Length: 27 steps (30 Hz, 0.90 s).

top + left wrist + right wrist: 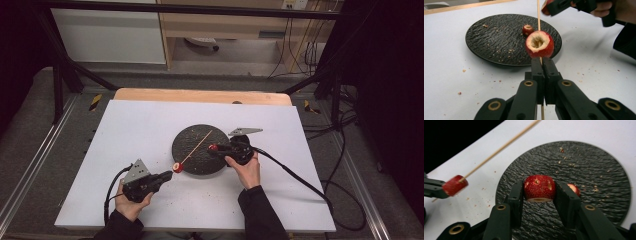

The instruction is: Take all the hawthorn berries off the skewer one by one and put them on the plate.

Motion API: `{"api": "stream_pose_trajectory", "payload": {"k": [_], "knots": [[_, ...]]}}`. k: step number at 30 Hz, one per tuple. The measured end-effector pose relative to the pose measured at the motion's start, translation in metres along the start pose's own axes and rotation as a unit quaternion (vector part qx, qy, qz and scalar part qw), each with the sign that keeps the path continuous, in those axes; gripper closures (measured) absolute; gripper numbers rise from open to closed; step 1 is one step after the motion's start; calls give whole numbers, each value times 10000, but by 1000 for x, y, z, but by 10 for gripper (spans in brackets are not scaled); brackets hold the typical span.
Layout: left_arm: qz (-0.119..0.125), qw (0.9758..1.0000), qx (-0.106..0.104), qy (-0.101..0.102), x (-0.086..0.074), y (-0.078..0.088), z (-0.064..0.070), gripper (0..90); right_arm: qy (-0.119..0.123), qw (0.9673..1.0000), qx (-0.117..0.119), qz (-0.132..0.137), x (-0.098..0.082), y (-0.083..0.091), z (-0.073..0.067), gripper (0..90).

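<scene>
A thin wooden skewer (197, 145) (538, 15) (499, 148) carries one cored red fruit (177, 167) (539, 44) (454, 185) near its lower end. My left gripper (167, 175) (542, 63) is shut on the skewer just below that fruit, at the near left edge of the black round plate (192, 150) (494, 40) (594, 167). Over the plate's right side, my right gripper (214, 148) (539, 192) is shut on a second red fruit (213, 147) (539, 188) (545, 6). A third small fruit (527, 29) (574, 188) lies on the plate.
The plate sits on a white sheet (150, 125) over a wooden table (200, 95). Small crumbs are scattered on the plate and the sheet. Black cables (300, 180) trail from both grippers. Black frame legs stand at the far corners.
</scene>
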<state>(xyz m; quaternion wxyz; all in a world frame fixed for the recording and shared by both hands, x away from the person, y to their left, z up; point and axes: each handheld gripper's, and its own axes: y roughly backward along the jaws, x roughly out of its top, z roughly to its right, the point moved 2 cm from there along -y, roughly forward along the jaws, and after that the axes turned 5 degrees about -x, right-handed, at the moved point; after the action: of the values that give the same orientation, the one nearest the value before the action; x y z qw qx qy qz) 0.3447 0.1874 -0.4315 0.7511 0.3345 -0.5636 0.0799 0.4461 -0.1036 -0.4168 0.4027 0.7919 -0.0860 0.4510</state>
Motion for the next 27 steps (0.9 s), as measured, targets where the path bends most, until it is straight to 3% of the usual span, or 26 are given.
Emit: {"api": "stream_pose_trajectory", "payload": {"k": [6, 15, 22, 27], "knots": [[-2, 10000, 6, -2, 0, 0, 0, 882, 75, 9994, -82, -322, -13, -22, 2, 613], [-13, 10000, -9, -20, 0, -1, 2, 882, 121, 9981, -167, -577, -23, -35, 3, 609], [-12, 10000, -25, -31, 0, -1, 3, 882, 192, 9977, -241, -612, -25, -34, 3, 566], [0, 10000, -37, -37, 1, 0, 4, 882, 263, 9983, -253, -448, -19, -22, -1, 503]]}}
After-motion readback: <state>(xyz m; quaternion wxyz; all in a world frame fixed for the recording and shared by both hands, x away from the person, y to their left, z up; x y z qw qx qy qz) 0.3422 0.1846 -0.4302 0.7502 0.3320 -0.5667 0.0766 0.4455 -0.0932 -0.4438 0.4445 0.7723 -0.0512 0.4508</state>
